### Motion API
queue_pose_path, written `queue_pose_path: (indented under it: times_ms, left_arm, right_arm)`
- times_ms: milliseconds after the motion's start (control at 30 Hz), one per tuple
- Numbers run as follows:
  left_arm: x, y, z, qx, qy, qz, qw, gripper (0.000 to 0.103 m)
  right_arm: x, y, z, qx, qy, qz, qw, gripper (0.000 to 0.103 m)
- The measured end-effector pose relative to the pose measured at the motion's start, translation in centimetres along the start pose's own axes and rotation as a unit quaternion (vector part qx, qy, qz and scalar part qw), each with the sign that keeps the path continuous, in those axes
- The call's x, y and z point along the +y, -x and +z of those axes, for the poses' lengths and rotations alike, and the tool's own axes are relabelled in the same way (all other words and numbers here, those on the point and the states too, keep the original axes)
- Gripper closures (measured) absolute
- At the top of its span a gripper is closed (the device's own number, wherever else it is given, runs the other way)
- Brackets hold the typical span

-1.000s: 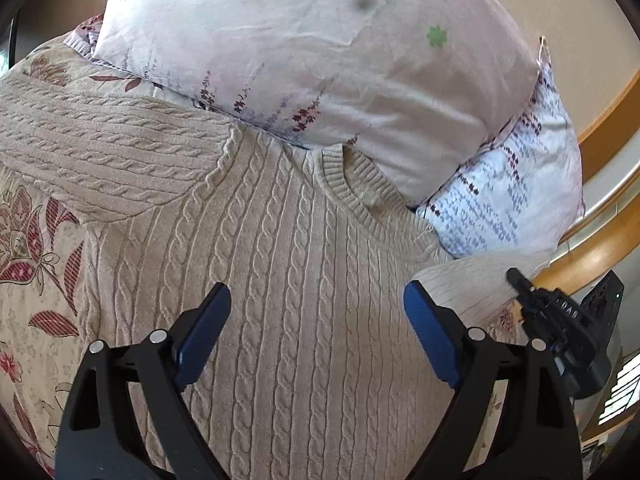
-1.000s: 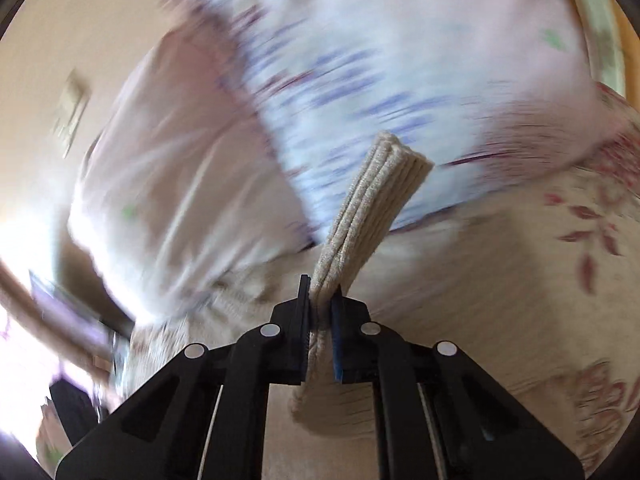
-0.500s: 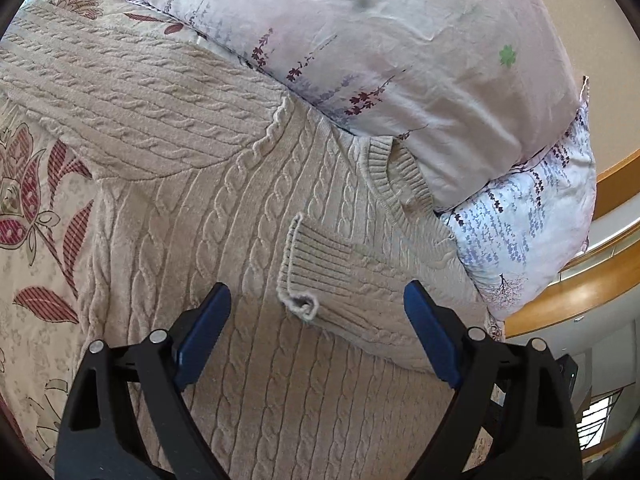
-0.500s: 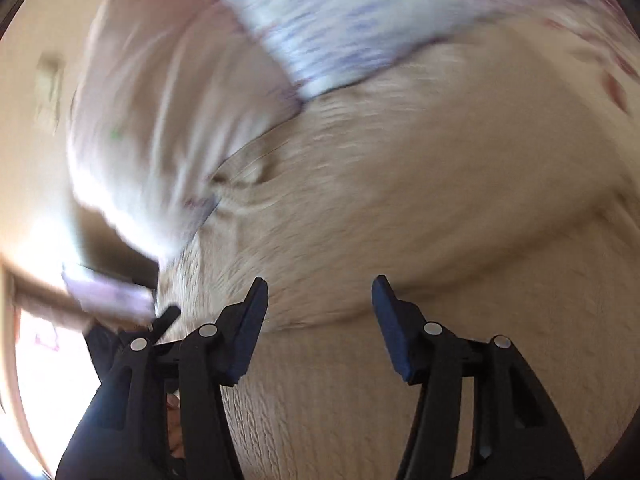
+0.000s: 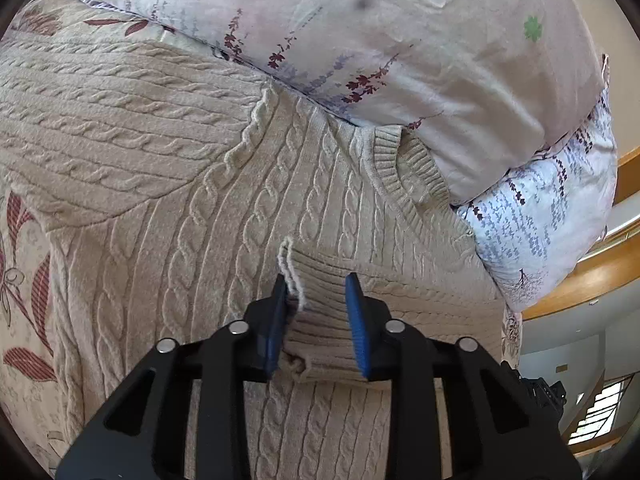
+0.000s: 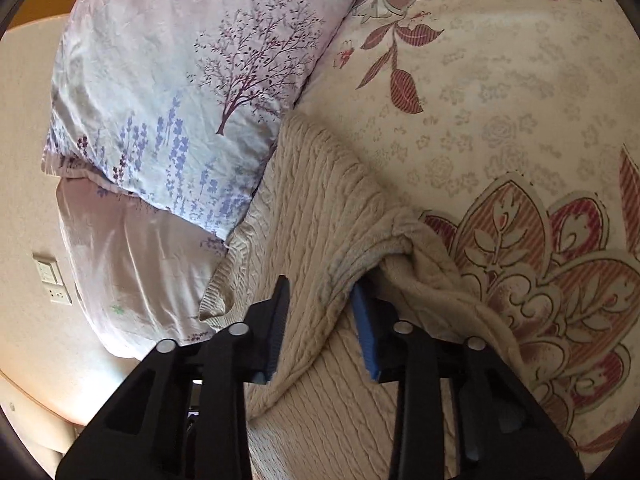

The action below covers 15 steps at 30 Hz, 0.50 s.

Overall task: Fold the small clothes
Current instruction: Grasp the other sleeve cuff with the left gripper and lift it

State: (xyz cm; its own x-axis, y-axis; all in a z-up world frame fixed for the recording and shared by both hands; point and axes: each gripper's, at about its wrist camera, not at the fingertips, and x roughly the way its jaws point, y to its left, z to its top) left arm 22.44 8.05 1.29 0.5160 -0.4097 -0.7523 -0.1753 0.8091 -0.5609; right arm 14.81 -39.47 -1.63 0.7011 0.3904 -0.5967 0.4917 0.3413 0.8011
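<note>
— Where is the sweater [image 5: 168,184] found?
— It is spread on the bedspread [image 6: 500,92], against the pillows [image 5: 400,40].
— And the grippers?
— The cuff [image 5: 320,304] is being closed on by the left gripper [image 5: 316,320]; a raised fold [image 6: 320,304] is being closed on by the right gripper [image 6: 320,320].

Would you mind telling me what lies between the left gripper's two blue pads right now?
In the left wrist view, the ribbed sleeve cuff of the beige cable-knit sweater lies between the closing left gripper pads.

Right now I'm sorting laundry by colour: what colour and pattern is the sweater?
The sweater is plain beige with a cable-knit pattern, clearest in the left wrist view.
</note>
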Motion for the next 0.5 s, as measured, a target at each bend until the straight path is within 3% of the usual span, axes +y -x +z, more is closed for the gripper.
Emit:
queue_pose_path:
  times_ms: [33,133,300,400,500]
  left_arm:
    - [-0.2,-0.3,0.1,0.005,-0.009,0.003,0.9999,0.09]
    - [-1.2,-0.5,0.7,0.012,-0.036,0.006,0.9993,0.096]
    - [-4.8,2.1,3.2,-0.049,-0.115,-0.02,0.992,0.096]
    - [-5.9,1.8,4.3,-0.069,-0.159,0.007,0.9848,0.096]
    - [-5.1,-0.7,4.8,-0.042,-0.165,0.043,0.9844,0.096]
  right_arm:
    - [-0.1,-0.1,0.0,-0.003,-0.004,0.001,1.0,0.086]
    - [-0.3,-0.5,-0.4,-0.009,-0.008,0.004,1.0,0.09]
    - [1.2,1.3,-1.0,-0.042,0.028,0.028,0.998,0.091]
    - [1.7,1.6,-1.8,-0.052,0.046,0.01,0.998,0.091]
    - [0.9,0.7,-2.5,-0.037,0.05,-0.028,0.998,0.091]
